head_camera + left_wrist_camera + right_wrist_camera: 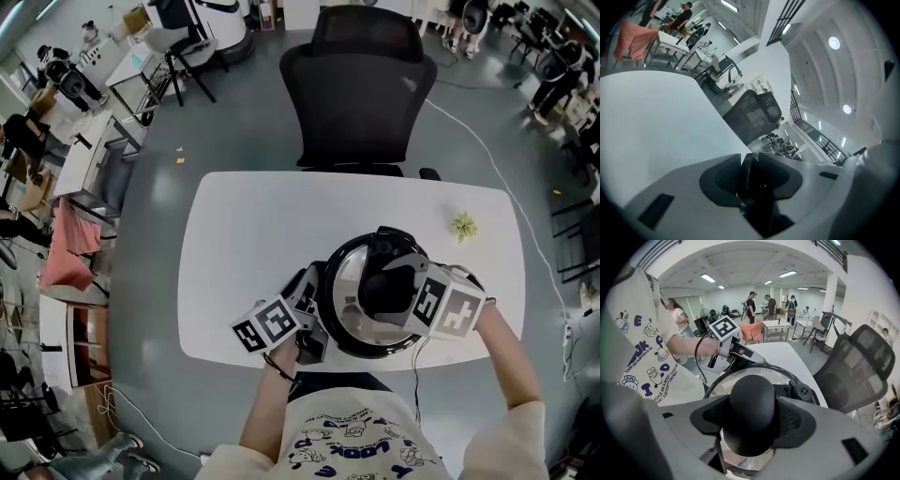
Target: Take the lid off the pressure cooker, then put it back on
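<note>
Lid knob (752, 394) fills right tongs (753, 422); cooker handle (758, 199) fills left tongs (750, 160).

White tabletop (262, 244), rounded at all four corners. The cooker (373, 352), with its lid (349, 281) on top, stands close to the near edge, right of that edge's middle. A small green object (463, 225) lies near the far right corner, well apart from the cooker.
</note>
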The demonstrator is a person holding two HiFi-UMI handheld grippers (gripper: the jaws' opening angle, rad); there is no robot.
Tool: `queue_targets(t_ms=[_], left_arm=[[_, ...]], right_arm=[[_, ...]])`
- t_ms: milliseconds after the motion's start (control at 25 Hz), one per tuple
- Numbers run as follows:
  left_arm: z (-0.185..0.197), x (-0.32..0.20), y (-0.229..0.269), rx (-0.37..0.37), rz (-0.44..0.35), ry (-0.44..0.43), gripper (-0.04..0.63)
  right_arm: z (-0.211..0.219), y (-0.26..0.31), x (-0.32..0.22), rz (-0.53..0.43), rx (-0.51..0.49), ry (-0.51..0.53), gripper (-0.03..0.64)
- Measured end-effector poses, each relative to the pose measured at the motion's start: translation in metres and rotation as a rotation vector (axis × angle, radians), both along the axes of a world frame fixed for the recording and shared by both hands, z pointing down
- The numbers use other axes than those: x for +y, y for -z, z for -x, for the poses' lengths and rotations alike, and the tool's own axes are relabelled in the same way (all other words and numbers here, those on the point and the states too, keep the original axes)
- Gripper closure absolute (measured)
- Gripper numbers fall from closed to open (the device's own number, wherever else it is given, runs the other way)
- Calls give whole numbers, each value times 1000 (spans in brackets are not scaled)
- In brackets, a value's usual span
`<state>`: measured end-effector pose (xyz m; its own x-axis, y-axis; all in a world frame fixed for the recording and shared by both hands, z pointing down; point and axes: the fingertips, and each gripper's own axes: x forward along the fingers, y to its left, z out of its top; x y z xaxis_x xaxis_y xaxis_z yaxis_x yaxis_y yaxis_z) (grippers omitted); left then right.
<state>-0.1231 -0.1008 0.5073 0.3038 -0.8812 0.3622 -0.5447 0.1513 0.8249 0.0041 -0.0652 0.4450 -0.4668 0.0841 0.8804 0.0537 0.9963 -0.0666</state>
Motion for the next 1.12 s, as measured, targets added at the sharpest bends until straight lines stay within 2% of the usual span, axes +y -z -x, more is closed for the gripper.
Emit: queue_targets(t_ms=[240, 360, 520, 720, 920, 1040, 1120], left_arm=[[1, 1, 2, -60, -1, -11, 465], [2, 0, 6, -83, -18, -9, 457], [8, -1, 22, -115, -60, 4, 446], [16, -2, 59, -194, -148, 15, 443], [17, -10, 109, -346, -267, 10, 443], [14, -12, 138, -436, -337, 14, 449], [12, -12, 156, -487, -382, 18, 486]], right_arm=[[1, 2, -1, -14, -62, -16, 307], [1, 4, -5, -44, -112, -30, 240], [3, 15, -5, -24, -219, -83, 229], [4, 48, -20, -51, -414, -226, 229], [-7, 89, -46, -147, -610, -436, 296], [-16, 106, -54, -227, -678, -532, 317], [-23, 116, -59, -283, -711, -594, 351]])
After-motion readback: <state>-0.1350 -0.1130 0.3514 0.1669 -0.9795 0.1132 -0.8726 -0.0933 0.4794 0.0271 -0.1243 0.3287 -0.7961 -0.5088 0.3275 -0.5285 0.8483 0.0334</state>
